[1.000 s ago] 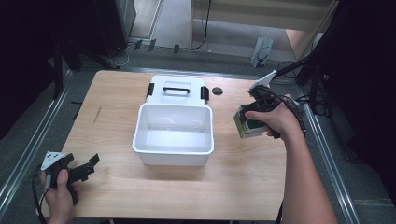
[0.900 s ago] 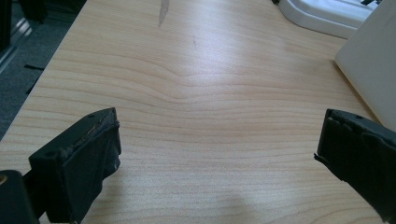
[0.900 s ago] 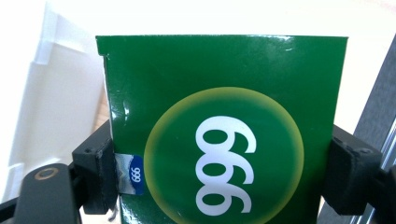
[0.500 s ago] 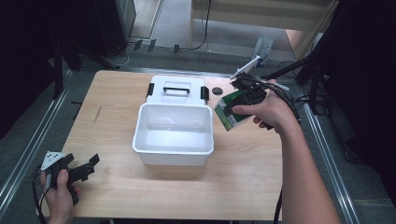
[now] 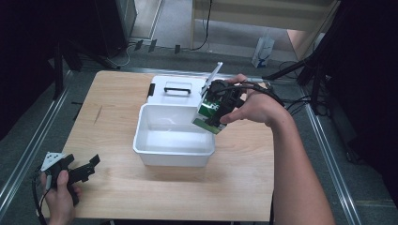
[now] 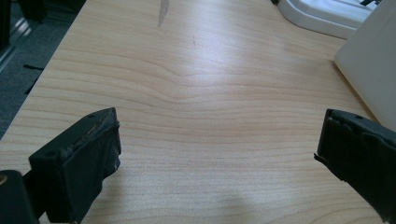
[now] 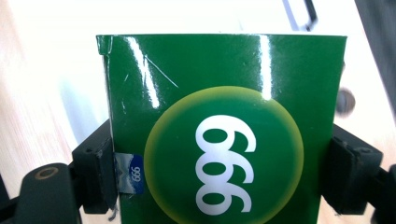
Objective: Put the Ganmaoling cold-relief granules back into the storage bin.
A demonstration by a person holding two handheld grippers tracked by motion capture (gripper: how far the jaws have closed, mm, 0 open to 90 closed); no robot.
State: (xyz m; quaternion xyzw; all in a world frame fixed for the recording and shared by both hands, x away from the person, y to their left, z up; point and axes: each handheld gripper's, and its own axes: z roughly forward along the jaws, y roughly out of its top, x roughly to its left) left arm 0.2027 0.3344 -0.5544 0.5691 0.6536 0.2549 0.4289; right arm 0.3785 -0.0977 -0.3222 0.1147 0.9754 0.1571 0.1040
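Observation:
My right gripper point(image 5: 217, 104) is shut on a green box point(image 5: 209, 112), held in the air over the right rim of the white bin point(image 5: 152, 151). In the right gripper view the green box point(image 7: 224, 126) carries a yellow-ringed circle with white digits, and both jaws press its sides. The bin's white lid point(image 5: 178, 89) with a black handle lies flat just behind the bin. My left gripper point(image 5: 87, 168) rests at the table's near left corner, open, nothing between its jaws. The left gripper view looks across bare wood toward the bin's wall point(image 6: 371, 70).
The wooden table point(image 5: 112, 108) has open surface left of the bin and in front of it. A metal rail runs along each side of the table. Cables and a small white bag point(image 5: 265, 49) lie on the floor beyond the far edge.
My right gripper has carried the green box leftward from the table's right side to above the bin's right rim. The left gripper has stayed put.

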